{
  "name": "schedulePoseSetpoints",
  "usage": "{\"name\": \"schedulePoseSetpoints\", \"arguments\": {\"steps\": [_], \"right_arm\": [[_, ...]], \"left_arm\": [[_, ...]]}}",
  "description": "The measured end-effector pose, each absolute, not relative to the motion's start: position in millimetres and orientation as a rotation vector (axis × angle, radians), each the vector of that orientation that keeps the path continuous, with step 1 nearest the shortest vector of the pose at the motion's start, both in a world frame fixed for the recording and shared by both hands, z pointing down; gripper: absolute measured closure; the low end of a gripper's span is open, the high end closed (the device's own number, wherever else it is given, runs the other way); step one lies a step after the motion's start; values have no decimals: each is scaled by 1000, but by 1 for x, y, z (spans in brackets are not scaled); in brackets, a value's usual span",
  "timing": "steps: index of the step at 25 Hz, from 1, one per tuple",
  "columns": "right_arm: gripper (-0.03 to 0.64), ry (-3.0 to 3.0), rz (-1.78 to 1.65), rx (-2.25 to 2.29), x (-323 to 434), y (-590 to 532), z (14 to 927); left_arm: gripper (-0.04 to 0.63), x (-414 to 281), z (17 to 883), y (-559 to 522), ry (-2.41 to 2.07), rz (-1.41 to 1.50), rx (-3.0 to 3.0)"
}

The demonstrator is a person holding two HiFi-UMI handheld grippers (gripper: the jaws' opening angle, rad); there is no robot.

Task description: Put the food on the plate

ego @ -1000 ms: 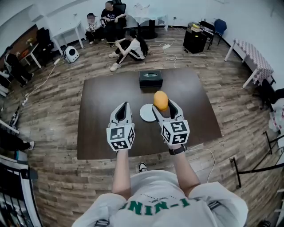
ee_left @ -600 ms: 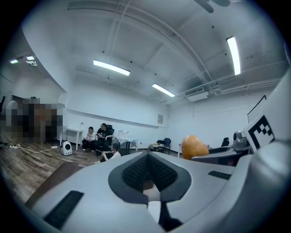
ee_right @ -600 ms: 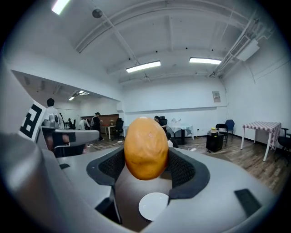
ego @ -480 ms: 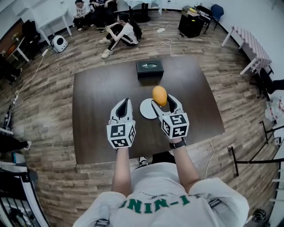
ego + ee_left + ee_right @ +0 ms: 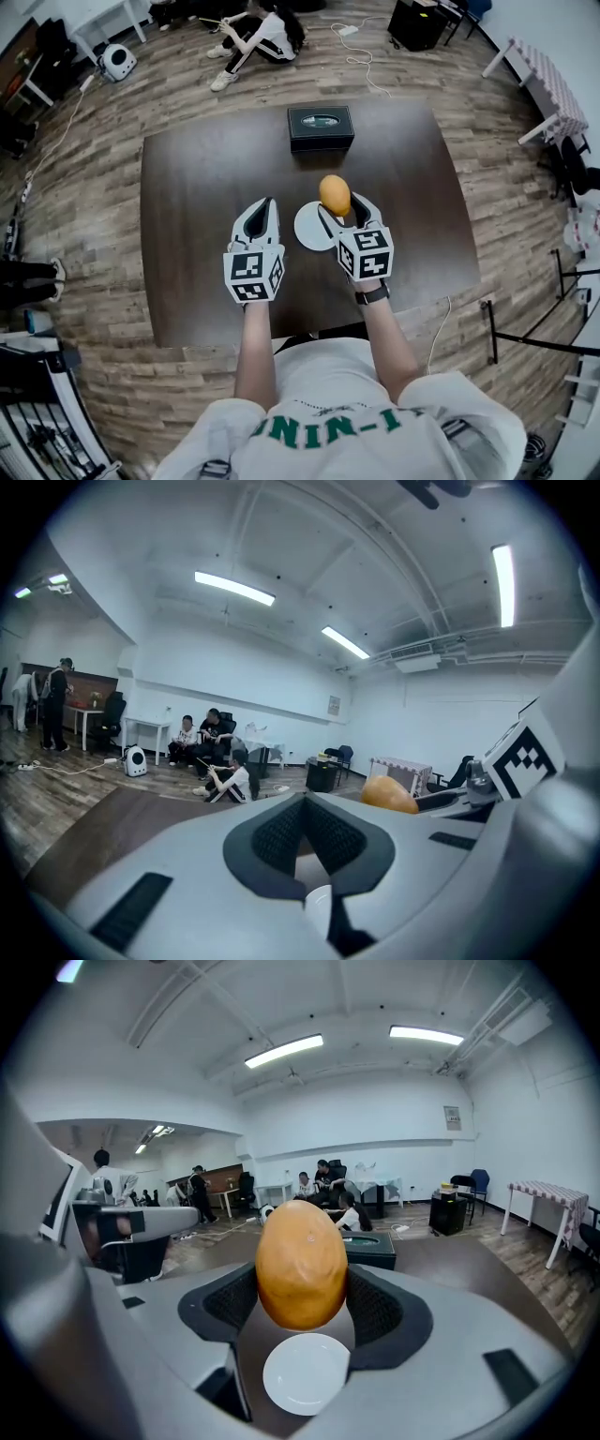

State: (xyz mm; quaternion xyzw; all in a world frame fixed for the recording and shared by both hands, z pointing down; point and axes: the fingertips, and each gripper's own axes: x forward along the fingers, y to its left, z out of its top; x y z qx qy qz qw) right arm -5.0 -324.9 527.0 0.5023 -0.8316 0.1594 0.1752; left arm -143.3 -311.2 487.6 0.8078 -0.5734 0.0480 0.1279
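- Your left gripper (image 5: 265,203) hangs beside the plate (image 5: 307,232), its fingers pressed together on nothing. Swing it rightward and it bumps the loaded side.
- Your right gripper (image 5: 340,208) has its fingers pinching the food (image 5: 301,1265) by its sides, raised off the tabletop (image 5: 187,206) above the plate. It looks smooth and rounded, so a loose squeeze could let it slip.
- Release from this height and it likely rolls off the shallow plate, perhaps toward the box (image 5: 321,127).
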Motion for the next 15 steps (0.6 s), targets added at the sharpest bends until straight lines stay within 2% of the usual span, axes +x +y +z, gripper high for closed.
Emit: {"name": "schedulePoseSetpoints", "arguments": {"steps": [15], "right_arm": [[307,-2211,636,1231,-8,-349,651]], "left_arm": [[584,-115,581,-356,-1535,268,2250]]}}
